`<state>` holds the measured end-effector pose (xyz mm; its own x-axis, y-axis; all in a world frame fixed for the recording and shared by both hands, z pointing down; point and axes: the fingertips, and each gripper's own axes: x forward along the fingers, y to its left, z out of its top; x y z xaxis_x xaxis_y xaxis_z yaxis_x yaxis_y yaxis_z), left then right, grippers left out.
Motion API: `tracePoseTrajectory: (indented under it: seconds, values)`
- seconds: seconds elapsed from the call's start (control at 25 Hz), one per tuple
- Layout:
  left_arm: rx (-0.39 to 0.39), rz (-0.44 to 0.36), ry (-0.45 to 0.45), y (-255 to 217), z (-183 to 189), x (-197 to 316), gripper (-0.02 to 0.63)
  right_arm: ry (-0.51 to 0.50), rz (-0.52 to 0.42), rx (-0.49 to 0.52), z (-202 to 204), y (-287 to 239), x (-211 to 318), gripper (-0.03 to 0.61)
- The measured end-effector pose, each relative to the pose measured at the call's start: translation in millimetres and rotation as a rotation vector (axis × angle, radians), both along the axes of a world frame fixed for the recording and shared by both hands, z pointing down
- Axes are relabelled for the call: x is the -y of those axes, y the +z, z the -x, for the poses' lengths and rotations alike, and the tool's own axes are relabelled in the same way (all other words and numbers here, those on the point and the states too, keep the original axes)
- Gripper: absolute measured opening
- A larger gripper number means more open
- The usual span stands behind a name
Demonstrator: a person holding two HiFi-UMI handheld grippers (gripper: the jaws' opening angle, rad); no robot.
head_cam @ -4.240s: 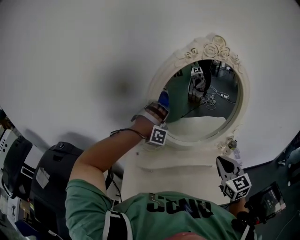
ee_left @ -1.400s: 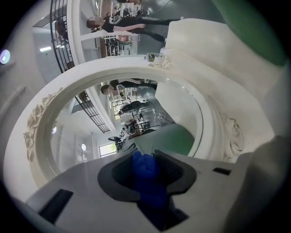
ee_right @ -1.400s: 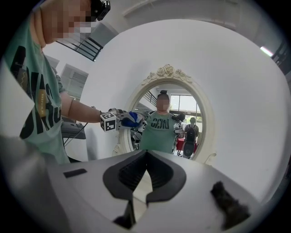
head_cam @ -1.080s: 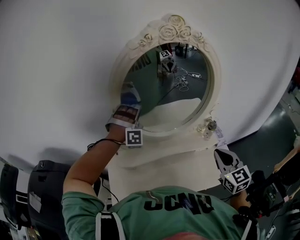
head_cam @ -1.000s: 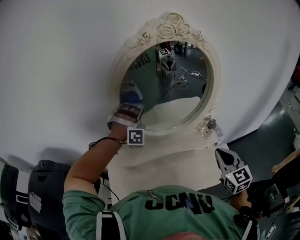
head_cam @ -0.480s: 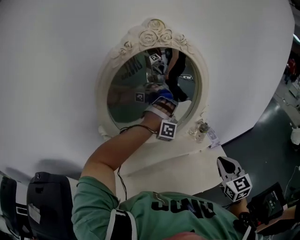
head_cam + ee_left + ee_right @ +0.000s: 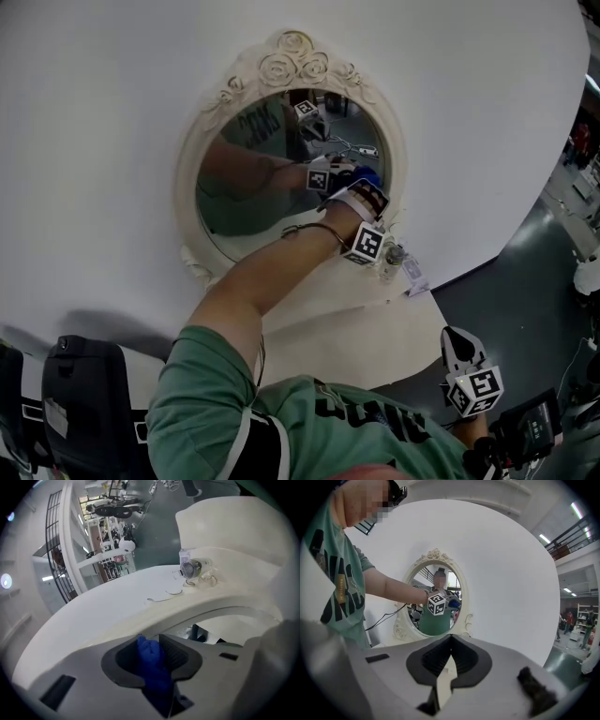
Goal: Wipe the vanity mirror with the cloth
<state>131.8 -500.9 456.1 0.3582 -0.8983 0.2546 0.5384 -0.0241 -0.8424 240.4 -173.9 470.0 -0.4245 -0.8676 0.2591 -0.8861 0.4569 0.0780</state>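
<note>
The left gripper (image 7: pixel 362 186) has its jaws clamped on a wad of blue cloth (image 7: pixel 367 175), held at the 3 o'clock edge of the mirror (image 7: pixel 239 202), just beside the frame (image 7: pixel 291 66); whether cloth meets glass here I cannot tell. The right gripper (image 7: pixel 458 345) hangs low at 5 o'clock of the head view, jaws together on nothing. To wipe well, I judge, grip firmly so the wad cannot slip, let only cloth and never the jaw tips press the glass, sweep in overlapping passes from 3 o'clock toward 9, follow the rim's curve, and steer clear of the small jar (image 7: pixel 392 258) at the frame's 5 o'clock
</note>
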Motion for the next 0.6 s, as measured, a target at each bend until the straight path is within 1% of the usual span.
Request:
tracePoseTrajectory:
  seconds: [0.08,0.16,0.24,0.32,0.36,0.4,0.44,0.48,0.52,0.56,0.6]
  values:
    - [-0.012,0.011,0.01,-1,6,-11,0.117,-0.018,-0.003,-0.002,5,-1,1,0.011]
    - [-0.049,0.032,0.012,-7,21,-34,0.118,-0.044,-0.015,-0.001,15,-5,3,0.011]
    - [-0.07,0.037,0.016,-16,48,-64,0.118,-0.076,-0.03,0.001,28,-11,6,0.011]
    - [-0.081,0.011,0.017,-24,86,-93,0.118,-0.114,-0.043,0.003,44,-15,9,0.011]
    - [-0.11,0.003,0.025,-26,106,-106,0.118,-0.133,-0.048,0.003,53,-16,11,0.011]
    - [-0.162,0.019,0.031,-27,125,-117,0.118,-0.154,-0.051,0.003,63,-18,14,0.011]
    - [-0.221,0.059,0.024,-24,145,-128,0.118,-0.175,-0.054,0.001,73,-19,16,0.011]
    - [-0.255,0.096,-0.002,-20,169,-135,0.118,-0.197,-0.057,-0.002,83,-19,18,0.011]
    - [-0.252,0.107,-0.046,-17,197,-139,0.118,-0.219,-0.059,-0.004,93,-20,20,0.011]
    - [-0.221,0.09,-0.097,-16,226,-141,0.118,-0.24,-0.061,-0.007,103,-21,22,0.011]
    - [-0.174,0.055,-0.15,-18,255,-142,0.118,-0.26,-0.063,-0.01,112,-21,23,0.011]
